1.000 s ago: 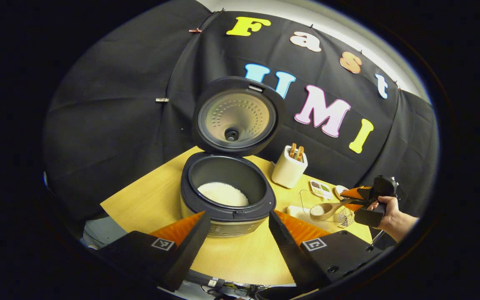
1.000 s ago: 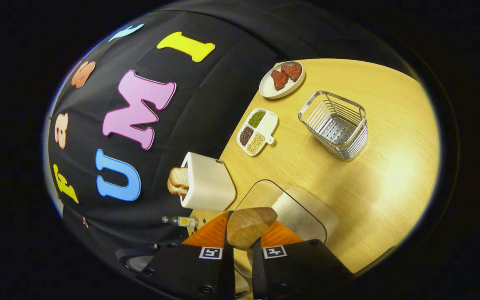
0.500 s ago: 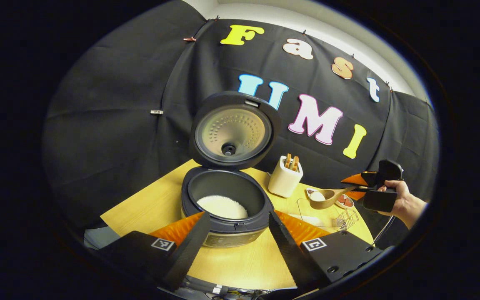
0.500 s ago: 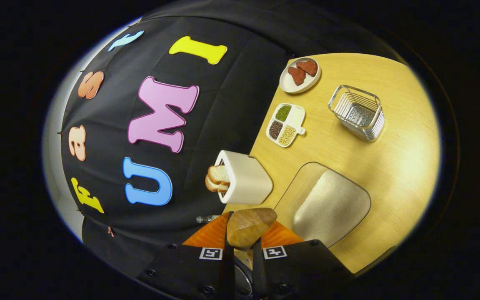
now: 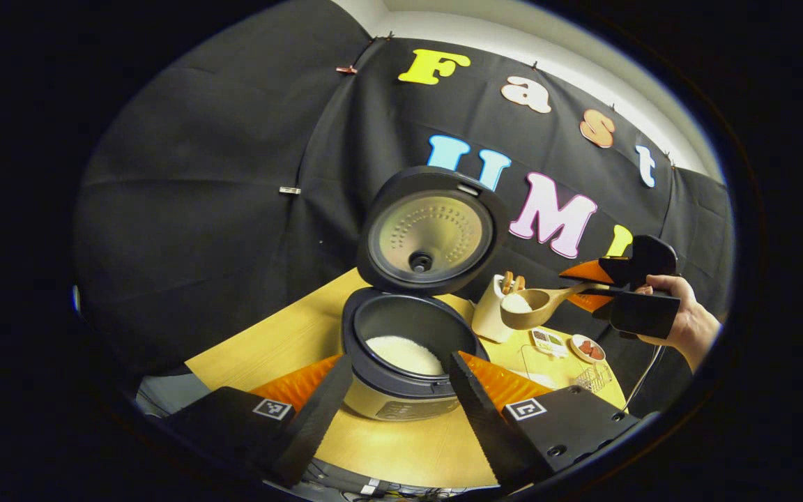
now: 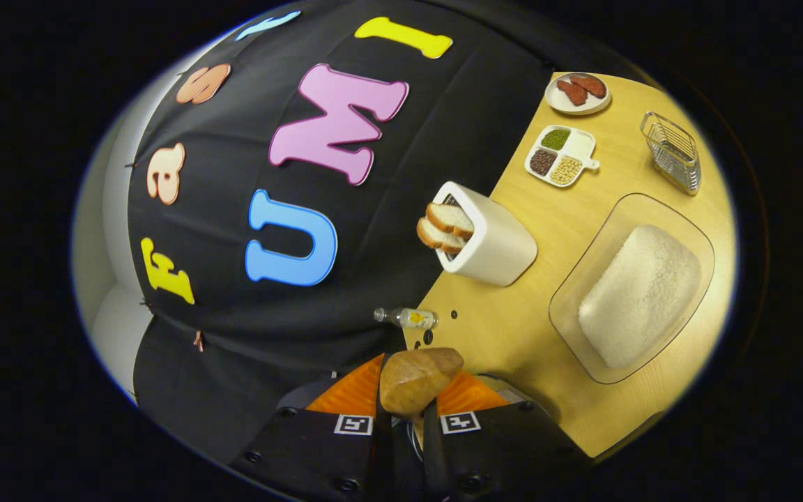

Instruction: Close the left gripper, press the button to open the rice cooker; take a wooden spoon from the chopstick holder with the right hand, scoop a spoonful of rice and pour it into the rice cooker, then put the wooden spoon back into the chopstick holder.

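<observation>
The right gripper has its fingers clamped on a rice-filled wooden spoon above the table, while the left gripper has its fingers spread wide before the open rice cooker.

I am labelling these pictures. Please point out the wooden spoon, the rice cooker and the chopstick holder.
wooden spoon (image 5: 528, 312), left gripper view, on its bowl.
rice cooker (image 5: 431, 238), left gripper view, on its open lid.
chopstick holder (image 6: 495, 244), right gripper view, on its white side.

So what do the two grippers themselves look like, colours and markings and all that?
Both are black blocks with ridged orange wedge fingers edged in black. The left gripper and right gripper each carry two small square black-and-white tags. A bare hand, no sleeve in view, holds the right one.
</observation>
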`<state>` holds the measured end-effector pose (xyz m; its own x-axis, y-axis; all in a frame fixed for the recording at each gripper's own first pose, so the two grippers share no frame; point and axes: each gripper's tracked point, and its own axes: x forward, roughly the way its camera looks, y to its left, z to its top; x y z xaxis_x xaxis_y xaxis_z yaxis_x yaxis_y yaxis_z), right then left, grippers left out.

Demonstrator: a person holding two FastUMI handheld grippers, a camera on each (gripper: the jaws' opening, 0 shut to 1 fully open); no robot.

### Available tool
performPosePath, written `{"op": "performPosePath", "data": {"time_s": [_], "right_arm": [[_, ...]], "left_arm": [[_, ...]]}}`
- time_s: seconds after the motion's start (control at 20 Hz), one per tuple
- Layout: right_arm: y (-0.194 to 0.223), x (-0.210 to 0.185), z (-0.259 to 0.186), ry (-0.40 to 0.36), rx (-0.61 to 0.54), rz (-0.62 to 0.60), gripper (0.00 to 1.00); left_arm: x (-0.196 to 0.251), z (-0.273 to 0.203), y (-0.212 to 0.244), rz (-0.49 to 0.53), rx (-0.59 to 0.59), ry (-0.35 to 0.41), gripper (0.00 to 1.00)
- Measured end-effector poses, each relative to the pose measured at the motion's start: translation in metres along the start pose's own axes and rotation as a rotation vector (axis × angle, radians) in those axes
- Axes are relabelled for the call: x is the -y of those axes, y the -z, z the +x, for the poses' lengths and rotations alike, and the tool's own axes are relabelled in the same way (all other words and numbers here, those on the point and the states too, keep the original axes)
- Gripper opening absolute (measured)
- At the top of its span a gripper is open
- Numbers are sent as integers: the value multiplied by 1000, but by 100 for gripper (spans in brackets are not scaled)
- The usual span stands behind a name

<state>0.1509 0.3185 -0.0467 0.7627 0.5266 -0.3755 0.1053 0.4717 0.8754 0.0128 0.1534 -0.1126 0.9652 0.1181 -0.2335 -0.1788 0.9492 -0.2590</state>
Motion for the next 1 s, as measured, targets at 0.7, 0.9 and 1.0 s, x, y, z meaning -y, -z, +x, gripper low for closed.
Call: {"op": "performPosePath", "data": {"time_s": [0.7, 0.9, 1.0], "right_arm": [[107, -63, 53, -156, -6, -662, 20], [126, -63, 62, -207, -1, -868, 20], [134, -62, 64, -228, -2, -951, 20]], "left_arm": [[-38, 9, 8, -5, -41, -52, 95], [-41, 12, 10, -10, -49, -45, 92], [-44, 13, 10, -3, -54, -47, 95]]}}
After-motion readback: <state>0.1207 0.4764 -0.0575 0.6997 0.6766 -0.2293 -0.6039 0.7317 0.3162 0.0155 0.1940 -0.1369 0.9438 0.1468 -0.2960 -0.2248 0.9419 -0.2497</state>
